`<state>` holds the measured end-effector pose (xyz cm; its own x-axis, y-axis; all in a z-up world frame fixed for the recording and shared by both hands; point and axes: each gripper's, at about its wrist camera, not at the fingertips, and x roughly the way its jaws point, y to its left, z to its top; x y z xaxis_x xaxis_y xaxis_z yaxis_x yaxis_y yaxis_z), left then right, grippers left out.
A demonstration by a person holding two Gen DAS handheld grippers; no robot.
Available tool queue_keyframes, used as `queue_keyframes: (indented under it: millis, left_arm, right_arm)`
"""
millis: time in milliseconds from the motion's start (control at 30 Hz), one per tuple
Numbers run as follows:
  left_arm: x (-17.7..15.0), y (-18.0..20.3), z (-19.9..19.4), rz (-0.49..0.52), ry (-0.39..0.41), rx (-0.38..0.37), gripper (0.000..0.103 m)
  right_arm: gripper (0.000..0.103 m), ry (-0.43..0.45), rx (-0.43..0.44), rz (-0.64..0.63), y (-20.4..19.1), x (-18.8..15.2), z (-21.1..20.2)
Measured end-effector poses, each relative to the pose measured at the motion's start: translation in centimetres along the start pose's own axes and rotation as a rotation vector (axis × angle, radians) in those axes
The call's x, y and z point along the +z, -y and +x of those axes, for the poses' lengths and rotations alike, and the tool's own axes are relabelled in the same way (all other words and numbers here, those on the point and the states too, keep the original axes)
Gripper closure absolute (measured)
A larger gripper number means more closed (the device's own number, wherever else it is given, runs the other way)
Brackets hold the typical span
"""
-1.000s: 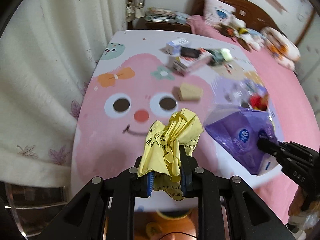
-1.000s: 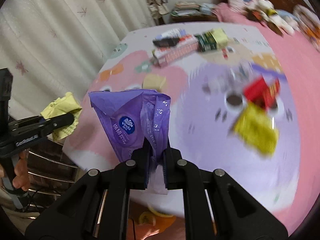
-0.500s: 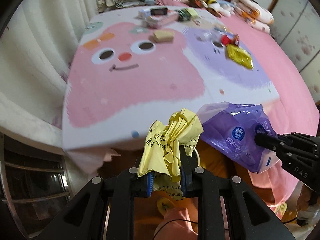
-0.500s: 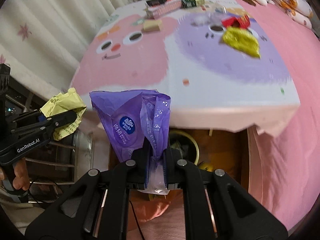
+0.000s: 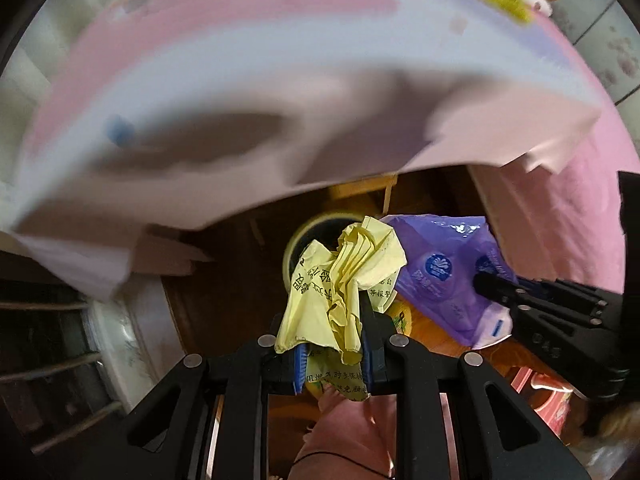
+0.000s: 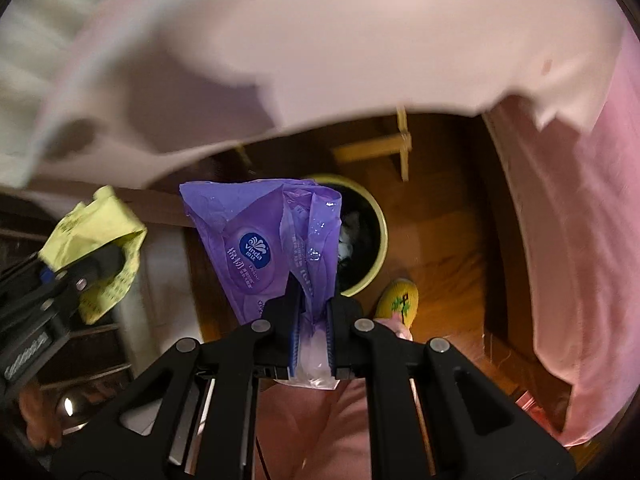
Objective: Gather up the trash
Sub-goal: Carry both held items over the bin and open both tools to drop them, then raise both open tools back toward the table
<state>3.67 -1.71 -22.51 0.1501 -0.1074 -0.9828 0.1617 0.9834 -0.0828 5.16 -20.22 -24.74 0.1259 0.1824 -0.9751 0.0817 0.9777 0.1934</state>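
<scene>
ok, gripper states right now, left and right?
Left gripper: shut on the crumpled yellow paper.
Right gripper: shut on the purple Vinda wrapper.

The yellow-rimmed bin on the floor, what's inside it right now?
In the right wrist view the bin looks dark inside, with something pale and crumpled near its left side. The purple wrapper, held by the right gripper, covers the rest of its opening.
</scene>
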Motion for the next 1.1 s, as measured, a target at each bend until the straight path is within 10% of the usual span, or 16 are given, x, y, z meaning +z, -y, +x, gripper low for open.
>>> queue_keyframes:
  millis: [533,767,1100]
  left_arm:
    - [0.3,1.0,20.5,0.015,-0.104,0.052,0.076]
    - [0.8,1.1,22.2,0.048,-0.079,0.068,0.045]
    - [1.5,-0.4,18.6,0.01,-0.028,0.101,0.022]
  right_arm:
    - [0.086,-0.124,0.043,0.163,5.3,1.0,21.4]
    - [0.05,-0.107,0.066,0.177,5.8,2.1,24.3]
    - [0.045,-0.082,0.076,0.181,5.6,3.0,21.2]
